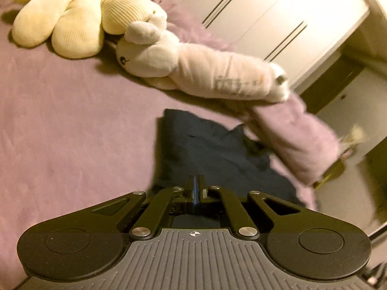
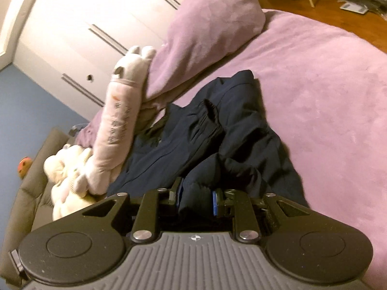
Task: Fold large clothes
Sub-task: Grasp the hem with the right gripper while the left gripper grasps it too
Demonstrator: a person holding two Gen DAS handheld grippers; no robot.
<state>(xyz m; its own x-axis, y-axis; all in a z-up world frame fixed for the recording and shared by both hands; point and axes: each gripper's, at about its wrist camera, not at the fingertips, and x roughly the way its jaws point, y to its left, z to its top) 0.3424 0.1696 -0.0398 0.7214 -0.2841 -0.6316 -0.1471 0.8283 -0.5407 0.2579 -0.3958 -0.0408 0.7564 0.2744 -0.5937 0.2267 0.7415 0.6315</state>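
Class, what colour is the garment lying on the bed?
Dark navy blue. The garment shows best in the right wrist view, against the lilac bed cover.

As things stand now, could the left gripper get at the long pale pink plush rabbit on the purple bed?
Probably not yet. The left gripper is shut, seemingly pinching the dark navy garment, so it would have to let go first. The way beyond looks free: the long pale pink plush rabbit lies past the garment.

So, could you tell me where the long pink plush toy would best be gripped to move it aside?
Probably around the middle of the long pink plush toy, coming from above, jaws across its width. It lies lengthwise between the purple pillow and the dark garment, and its tube-like body looks narrow and soft.
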